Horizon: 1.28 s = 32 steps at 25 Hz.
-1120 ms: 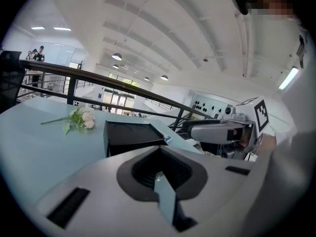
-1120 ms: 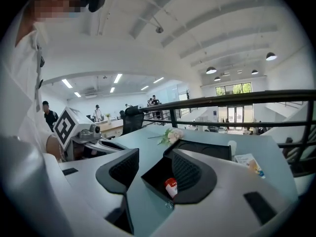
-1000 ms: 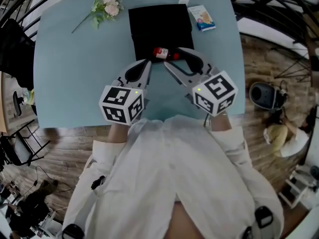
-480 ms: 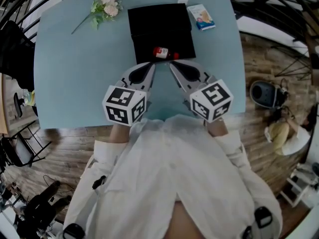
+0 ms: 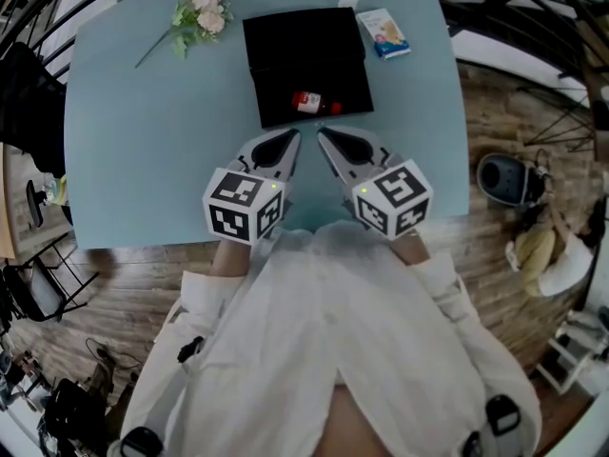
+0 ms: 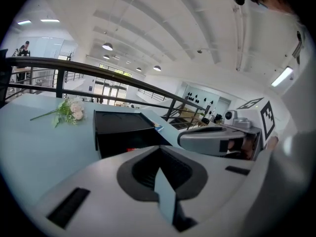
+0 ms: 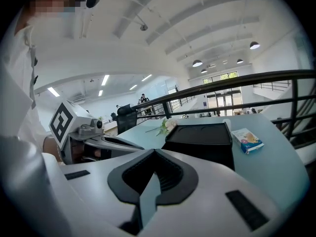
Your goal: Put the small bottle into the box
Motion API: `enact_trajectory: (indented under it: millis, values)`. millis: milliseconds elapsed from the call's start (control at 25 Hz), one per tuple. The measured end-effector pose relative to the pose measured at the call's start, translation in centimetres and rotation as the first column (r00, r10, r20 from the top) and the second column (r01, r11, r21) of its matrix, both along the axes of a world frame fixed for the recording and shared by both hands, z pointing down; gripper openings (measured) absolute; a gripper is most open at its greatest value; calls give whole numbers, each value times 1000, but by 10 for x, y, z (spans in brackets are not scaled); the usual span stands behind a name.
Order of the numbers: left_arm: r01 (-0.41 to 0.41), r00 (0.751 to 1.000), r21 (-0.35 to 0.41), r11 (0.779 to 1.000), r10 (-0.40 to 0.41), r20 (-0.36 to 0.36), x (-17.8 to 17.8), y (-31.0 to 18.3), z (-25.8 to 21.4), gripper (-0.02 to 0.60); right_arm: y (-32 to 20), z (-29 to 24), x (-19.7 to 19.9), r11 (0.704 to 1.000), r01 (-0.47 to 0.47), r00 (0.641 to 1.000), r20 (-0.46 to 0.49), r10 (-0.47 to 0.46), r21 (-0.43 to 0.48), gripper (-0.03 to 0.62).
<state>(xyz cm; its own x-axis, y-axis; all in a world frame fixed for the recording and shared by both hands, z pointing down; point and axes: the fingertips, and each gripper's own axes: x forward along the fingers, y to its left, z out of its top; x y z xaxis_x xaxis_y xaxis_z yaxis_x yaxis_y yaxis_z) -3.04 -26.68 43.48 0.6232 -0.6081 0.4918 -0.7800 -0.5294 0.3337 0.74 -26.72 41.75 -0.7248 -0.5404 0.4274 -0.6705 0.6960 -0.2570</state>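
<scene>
A pale blue table (image 5: pixel 133 150) fills the upper part of the head view, with wooden floor around it. The person's white shirt (image 5: pixel 333 331) covers the lower part.

A black box (image 5: pixel 303 41) sits on the table at 12 o'clock from the two grippers. Its lid is laid back toward the far edge and its open tray faces the person.

The left gripper (image 5: pixel 291 135) and the right gripper (image 5: pixel 322 133) hover side by side over the table, just short of the box's near wall, with their tips close together and both pointing toward 12 o'clock. In the left gripper view the two jaws meet at the tip with nothing between them. The right gripper view shows the same, its jaws together and empty. Neither gripper touches the box.

A sprig of pale pink flowers (image 5: pixel 200 15) lies flat on the table at 10 o'clock from the box, well apart from it. A small blue-and-white packet (image 5: pixel 383 32) lies at 2 o'clock from the box, just beside its far right corner.

The small bottle (image 5: pixel 310 102), with a red label, lies on its side inside the box's open tray. It is at the 6 o'clock end of the box, near the front wall, and its dark cap points toward 3 o'clock.
</scene>
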Motion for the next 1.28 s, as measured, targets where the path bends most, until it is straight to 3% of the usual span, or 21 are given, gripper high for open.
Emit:
enact_trajectory:
  millis: [1280]
  values:
    - [-10, 1000, -59, 998, 11, 27, -4, 7, 18, 3, 8, 24, 2, 997, 31, 998, -45, -34, -67, 2]
